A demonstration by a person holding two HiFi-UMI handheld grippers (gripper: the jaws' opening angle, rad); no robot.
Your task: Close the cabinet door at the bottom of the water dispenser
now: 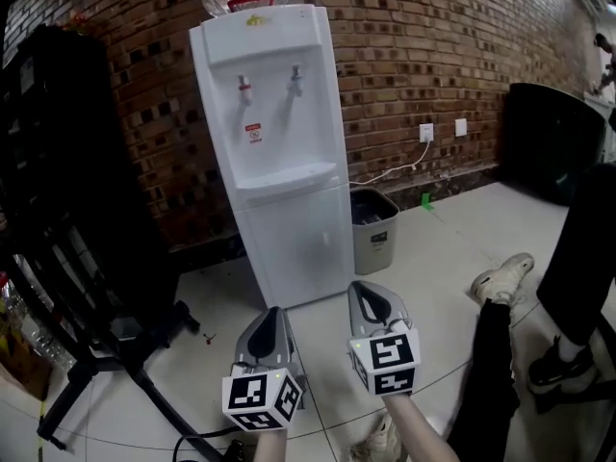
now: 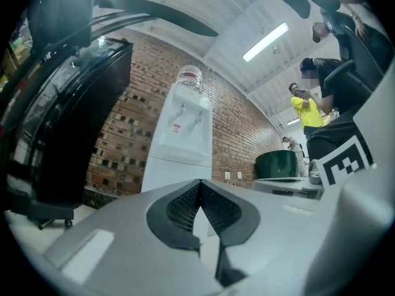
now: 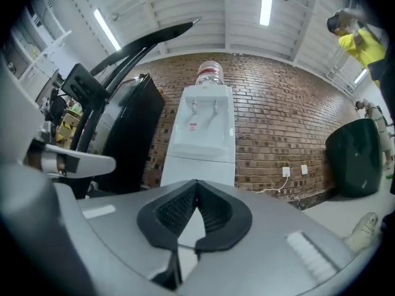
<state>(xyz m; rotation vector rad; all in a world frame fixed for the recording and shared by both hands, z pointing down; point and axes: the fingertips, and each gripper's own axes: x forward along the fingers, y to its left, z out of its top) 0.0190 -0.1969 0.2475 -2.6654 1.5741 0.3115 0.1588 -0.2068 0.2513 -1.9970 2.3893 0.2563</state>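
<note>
1. Red brick wall (image 1: 433,46), pale tiled floor (image 1: 433,248). The tall white plastic water dispenser (image 1: 274,142) stands at the floor's far edge, its back to the wall.
2. White cabinet door (image 1: 294,243) fills the dispenser's lower front, long axis upright. It looks flush with the body, so I judge it closed already.
3. Grey waste bin (image 1: 373,227) sits just beside the dispenser's right side.
4. My right gripper (image 1: 364,289): jaws pressed together, nothing between them. It is the nearer one, though well apart from the door.
5. My left gripper (image 1: 273,312): jaws together, holding nothing. The door lies straight ahead, beyond both tips, touching neither.
</note>
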